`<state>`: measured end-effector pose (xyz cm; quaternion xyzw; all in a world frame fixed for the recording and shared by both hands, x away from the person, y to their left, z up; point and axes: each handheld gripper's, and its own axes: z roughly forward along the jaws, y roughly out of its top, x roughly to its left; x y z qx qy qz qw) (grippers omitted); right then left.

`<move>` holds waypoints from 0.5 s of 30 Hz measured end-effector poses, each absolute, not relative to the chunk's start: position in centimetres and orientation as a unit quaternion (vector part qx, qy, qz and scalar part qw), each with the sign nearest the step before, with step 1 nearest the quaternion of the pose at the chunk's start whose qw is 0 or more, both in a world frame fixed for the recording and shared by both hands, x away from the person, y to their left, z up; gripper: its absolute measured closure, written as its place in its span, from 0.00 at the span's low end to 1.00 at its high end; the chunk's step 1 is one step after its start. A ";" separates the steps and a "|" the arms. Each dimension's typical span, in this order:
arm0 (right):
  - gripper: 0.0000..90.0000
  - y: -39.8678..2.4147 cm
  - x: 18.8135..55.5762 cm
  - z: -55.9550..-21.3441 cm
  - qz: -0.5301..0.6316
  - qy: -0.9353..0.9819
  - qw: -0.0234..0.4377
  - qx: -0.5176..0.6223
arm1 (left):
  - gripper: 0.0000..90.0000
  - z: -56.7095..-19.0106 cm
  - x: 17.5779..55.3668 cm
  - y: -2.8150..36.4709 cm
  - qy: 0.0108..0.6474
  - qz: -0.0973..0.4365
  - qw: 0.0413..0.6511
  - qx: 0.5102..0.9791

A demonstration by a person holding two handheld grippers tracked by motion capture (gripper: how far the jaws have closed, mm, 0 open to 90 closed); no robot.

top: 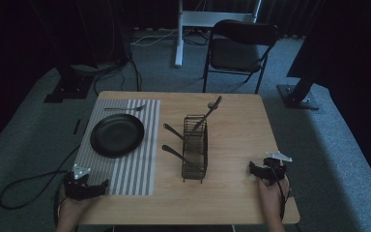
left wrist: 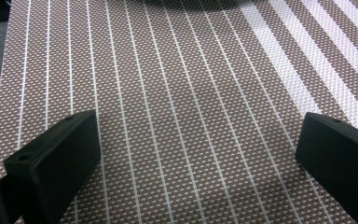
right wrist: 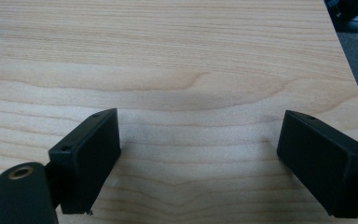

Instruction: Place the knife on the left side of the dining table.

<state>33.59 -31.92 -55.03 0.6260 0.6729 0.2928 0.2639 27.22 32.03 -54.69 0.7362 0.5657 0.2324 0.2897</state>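
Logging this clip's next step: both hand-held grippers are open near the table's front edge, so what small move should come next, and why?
Probably the right hand-held gripper should reach left toward the wire caddy. Both are open and hold nothing. The left hand-held gripper sits over the striped placemat, where the black plate and one utensil already lie, while several utensils remain in the caddy.

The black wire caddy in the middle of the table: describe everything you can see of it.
The black wire caddy is a narrow, upright rack of thin dark wire mesh, open at the top, standing on the bare wooden table just right of the striped placemat. It runs lengthwise away from the person. Three dark-handled utensils lean out of it: two handles angle out to the left, one rises toward the far right. Neither claw touches it.
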 end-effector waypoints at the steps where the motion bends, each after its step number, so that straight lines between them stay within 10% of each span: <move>1: 0.14 -31.9 33.6 -55.0 0.293 0.673 0.264 0.626 | 0.00 -54.7 27.2 32.0 0.566 0.232 0.290 0.736; 15: 0.14 -31.9 33.6 -55.0 0.293 0.672 0.264 0.627 | 0.01 -54.6 27.3 32.1 0.565 0.229 0.286 0.739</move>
